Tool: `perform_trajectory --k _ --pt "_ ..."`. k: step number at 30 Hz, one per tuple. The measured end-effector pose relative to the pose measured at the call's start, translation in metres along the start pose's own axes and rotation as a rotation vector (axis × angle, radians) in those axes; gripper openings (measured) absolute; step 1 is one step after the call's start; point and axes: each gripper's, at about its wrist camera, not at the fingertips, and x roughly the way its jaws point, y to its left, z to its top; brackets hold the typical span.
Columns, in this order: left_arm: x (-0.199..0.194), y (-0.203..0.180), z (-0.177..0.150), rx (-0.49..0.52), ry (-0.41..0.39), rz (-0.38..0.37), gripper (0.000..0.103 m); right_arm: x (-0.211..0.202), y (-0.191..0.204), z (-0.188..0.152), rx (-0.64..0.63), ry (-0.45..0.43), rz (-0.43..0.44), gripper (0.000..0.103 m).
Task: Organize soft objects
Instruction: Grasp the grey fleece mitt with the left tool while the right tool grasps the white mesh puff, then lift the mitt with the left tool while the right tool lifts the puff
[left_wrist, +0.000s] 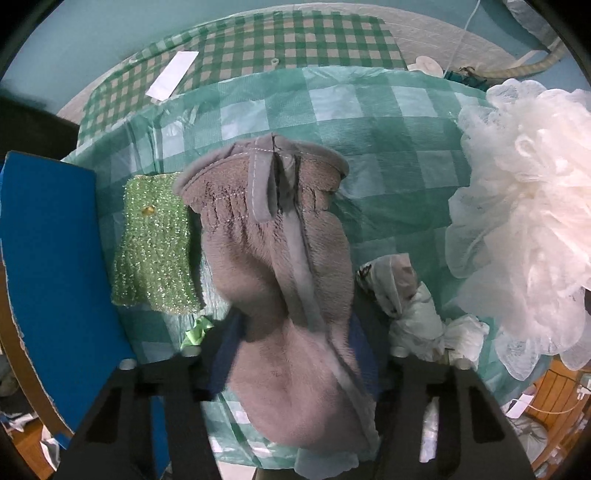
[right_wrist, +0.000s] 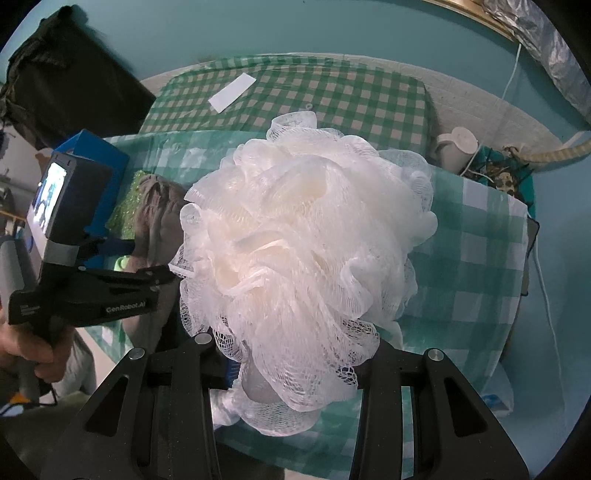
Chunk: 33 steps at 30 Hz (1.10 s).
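Note:
A grey fuzzy mitt (left_wrist: 273, 251) lies lengthwise on the pale green checked cloth (left_wrist: 388, 129), cuff pointing away. My left gripper (left_wrist: 295, 332) points straight down at it, and its blue pads pinch the mitt's narrowed middle. A glittery green scrub pad (left_wrist: 155, 240) lies just left of the mitt, beside a blue box (left_wrist: 55, 258). My right gripper (right_wrist: 291, 365) is shut on a big white mesh bath pouf (right_wrist: 306, 236), held above the cloth. The pouf (left_wrist: 524, 221) also fills the right edge of the left wrist view. The right wrist view shows the mitt (right_wrist: 155, 206) partly hidden behind the pouf.
Crumpled white plastic (left_wrist: 413, 314) lies right of the mitt. Further back a white paper strip (left_wrist: 171, 79) rests on a darker green checked cloth. A white jug (right_wrist: 456, 146) and cords sit at the far right. A person's hand (right_wrist: 26, 350) grips the left tool's handle.

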Motion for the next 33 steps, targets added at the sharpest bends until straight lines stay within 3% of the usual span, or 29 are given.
perform_trajectory --k 3,6,14,33 --pt "-0.006 0.002 -0.003 -0.011 -0.008 -0.028 0.029 0.0 0.001 -0.001 -0.003 -0.003 0.0 0.038" --pt "-0.013 0.007 -0.004 -0.02 -0.016 -0.064 0.025 -0.002 0.002 -0.004 -0.006 -0.01 -0.004 0.038" --pt "-0.044 0.008 -0.013 -0.021 -0.074 -0.106 0.024 -0.015 0.004 -0.009 0.003 -0.033 -0.008 0.038" --pt "-0.114 0.043 -0.039 -0.027 -0.203 -0.086 0.024 -0.06 0.033 -0.011 -0.04 -0.098 -0.032 0.038"
